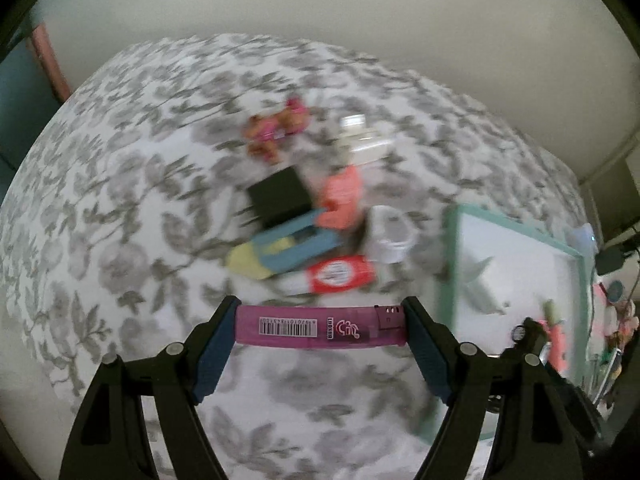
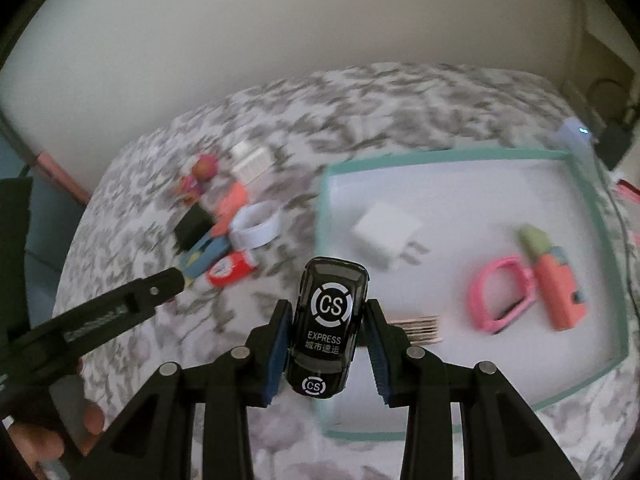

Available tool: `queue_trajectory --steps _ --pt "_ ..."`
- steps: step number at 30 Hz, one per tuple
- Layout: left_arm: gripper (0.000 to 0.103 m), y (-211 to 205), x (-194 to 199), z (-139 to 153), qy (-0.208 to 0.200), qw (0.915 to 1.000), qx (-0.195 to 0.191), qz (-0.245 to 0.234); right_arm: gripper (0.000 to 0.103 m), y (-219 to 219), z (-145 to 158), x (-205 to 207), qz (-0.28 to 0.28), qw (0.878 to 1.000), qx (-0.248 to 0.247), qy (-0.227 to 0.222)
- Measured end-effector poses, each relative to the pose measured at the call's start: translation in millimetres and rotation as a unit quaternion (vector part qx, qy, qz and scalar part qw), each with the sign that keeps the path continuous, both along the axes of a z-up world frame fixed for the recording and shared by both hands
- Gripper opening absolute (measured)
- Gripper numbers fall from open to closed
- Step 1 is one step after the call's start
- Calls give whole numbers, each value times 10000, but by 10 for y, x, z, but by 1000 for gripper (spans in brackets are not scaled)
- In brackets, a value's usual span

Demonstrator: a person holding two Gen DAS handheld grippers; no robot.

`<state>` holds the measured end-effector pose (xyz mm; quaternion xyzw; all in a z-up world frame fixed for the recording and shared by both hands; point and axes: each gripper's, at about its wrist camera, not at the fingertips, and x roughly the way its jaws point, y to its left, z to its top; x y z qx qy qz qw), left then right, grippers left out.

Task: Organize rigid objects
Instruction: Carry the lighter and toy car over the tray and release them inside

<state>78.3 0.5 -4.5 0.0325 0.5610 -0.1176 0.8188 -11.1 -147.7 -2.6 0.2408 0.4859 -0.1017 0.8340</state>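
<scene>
Holding two things above the floral-covered counter (image 1: 120, 208): my left tool (image 1: 320, 330) pinches a purple lighter (image 1: 320, 330) end to end between its blue pads (image 1: 214, 350), and my right tool (image 2: 326, 336) is pressed onto the sides of a black toy car (image 2: 328, 320) marked "CS EXPRESS". I see the car hanging over the near left edge of the teal-rimmed tray (image 2: 460, 155), which holds a white charger (image 2: 384, 236), a pink ring (image 2: 500, 294) and an orange piece (image 2: 558, 292). A blurred cluster of small objects (image 1: 304, 224) lies left of the tray.
</scene>
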Motion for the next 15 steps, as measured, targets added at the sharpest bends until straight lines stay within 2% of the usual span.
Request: queue_trajectory --steps 3,6,10,13,15 --pt "81 -275 -39 28 -76 9995 -147 -264 39 -136 -22 -23 -208 9993 -253 154" --pt "81 -553 -99 53 -100 9984 -239 -510 39 -312 -40 -57 -379 9990 -174 134" --pt "82 -909 -223 54 -232 9949 -269 -946 39 -578 -88 -146 -776 9961 -330 253" --pt "82 -1054 -285 -6 -189 9925 -389 -1146 39 -797 -166 -225 -1092 9930 -302 345" --pt "82 -1143 -338 -72 -164 9908 -314 -1308 39 -939 -211 -288 -1319 9900 -293 415"
